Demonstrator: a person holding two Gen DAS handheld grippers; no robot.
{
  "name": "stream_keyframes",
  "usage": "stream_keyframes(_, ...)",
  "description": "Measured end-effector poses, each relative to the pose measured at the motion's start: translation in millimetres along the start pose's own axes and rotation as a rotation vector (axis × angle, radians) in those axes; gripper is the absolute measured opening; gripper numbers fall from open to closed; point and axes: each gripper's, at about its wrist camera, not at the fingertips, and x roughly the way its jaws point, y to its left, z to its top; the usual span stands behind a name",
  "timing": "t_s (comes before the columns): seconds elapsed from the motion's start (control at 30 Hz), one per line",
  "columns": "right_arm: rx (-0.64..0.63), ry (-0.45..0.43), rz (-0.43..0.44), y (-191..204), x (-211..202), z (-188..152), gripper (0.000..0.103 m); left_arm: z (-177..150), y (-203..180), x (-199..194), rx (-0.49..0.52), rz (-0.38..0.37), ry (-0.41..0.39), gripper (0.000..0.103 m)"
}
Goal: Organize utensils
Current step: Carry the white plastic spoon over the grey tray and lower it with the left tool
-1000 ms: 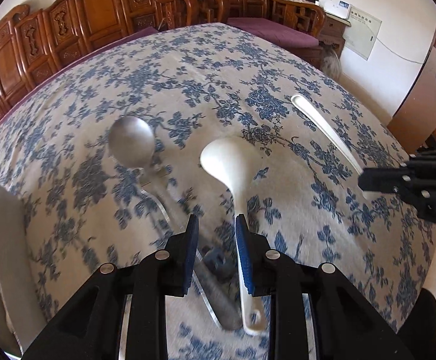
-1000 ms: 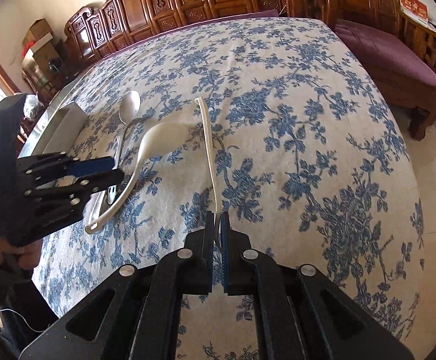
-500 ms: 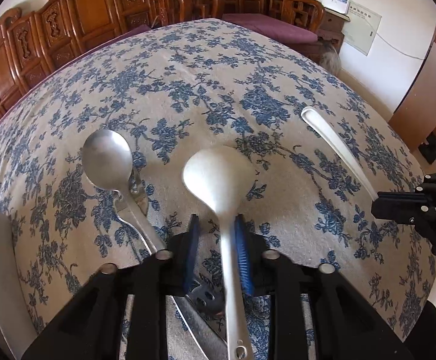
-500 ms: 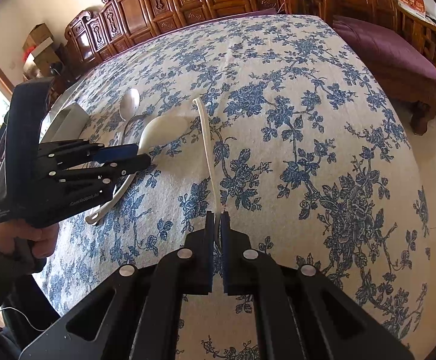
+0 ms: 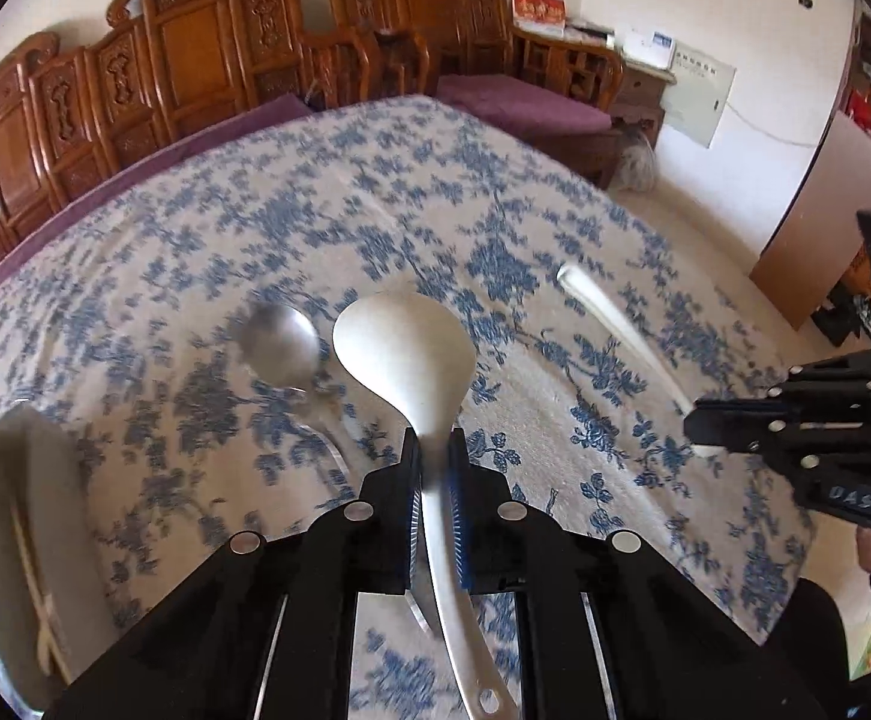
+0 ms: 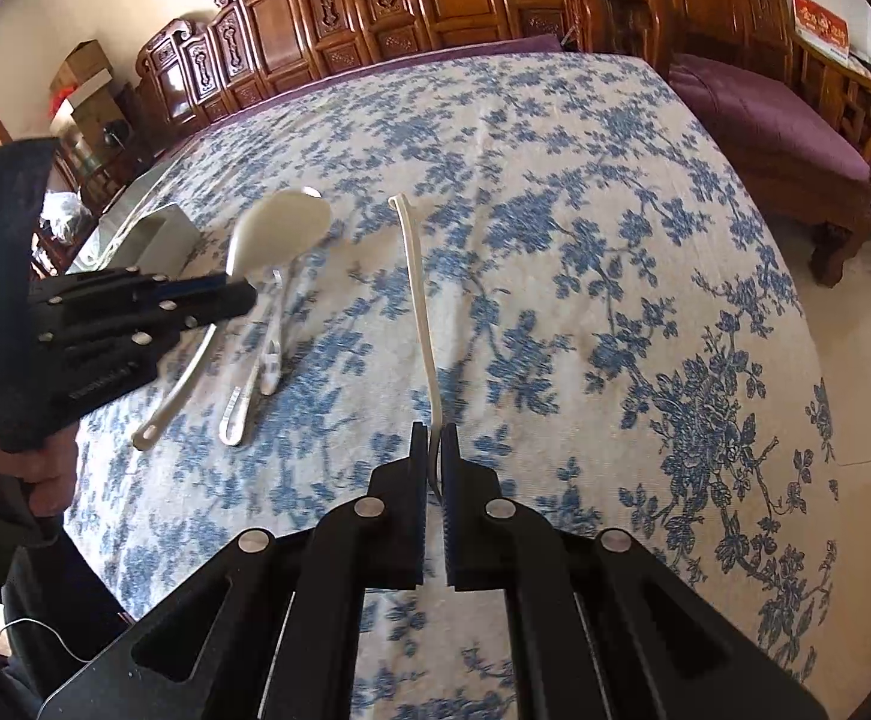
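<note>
A white ladle (image 5: 402,354) hangs above the flowered tablecloth, its handle between the blue pads of my left gripper (image 5: 432,441). The jaws are closing and press on the handle. Under it a metal spoon (image 5: 282,345) lies on the cloth. My right gripper (image 6: 434,438) is shut on the near end of a slim white utensil (image 6: 417,288), which stretches away over the table. The right wrist view shows the ladle (image 6: 282,228) in my left gripper (image 6: 249,294) at the left. The slim utensil (image 5: 615,330) and right gripper (image 5: 693,426) appear in the left wrist view.
A pale tray (image 5: 21,510) with chopsticks (image 5: 33,588) in it sits at the table's left edge, and also shows as the tray (image 6: 159,234) in the right wrist view. The metal spoon's handle (image 6: 237,414) lies beside a second metal utensil (image 6: 270,360). Carved wooden chairs line the far side.
My left gripper closed on the white ladle's handle and lifted it off the cloth. The right gripper kept its hold on the slim white utensil and rose a little.
</note>
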Motion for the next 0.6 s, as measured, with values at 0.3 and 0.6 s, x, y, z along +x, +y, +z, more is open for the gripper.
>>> stream_keyframes(0.3, -0.058, -0.02, 0.023, 49.7, -3.8, 12.5, 0.005, -10.0, 46.6, -62.7, -0.062, 0.054, -0.075, 0.008)
stream_keyframes(0.6, -0.123, 0.001, 0.053, 101.1, 17.6, 28.6, 0.005, -32.7, 110.7, -93.6, -0.141, 0.117, -0.099, 0.008)
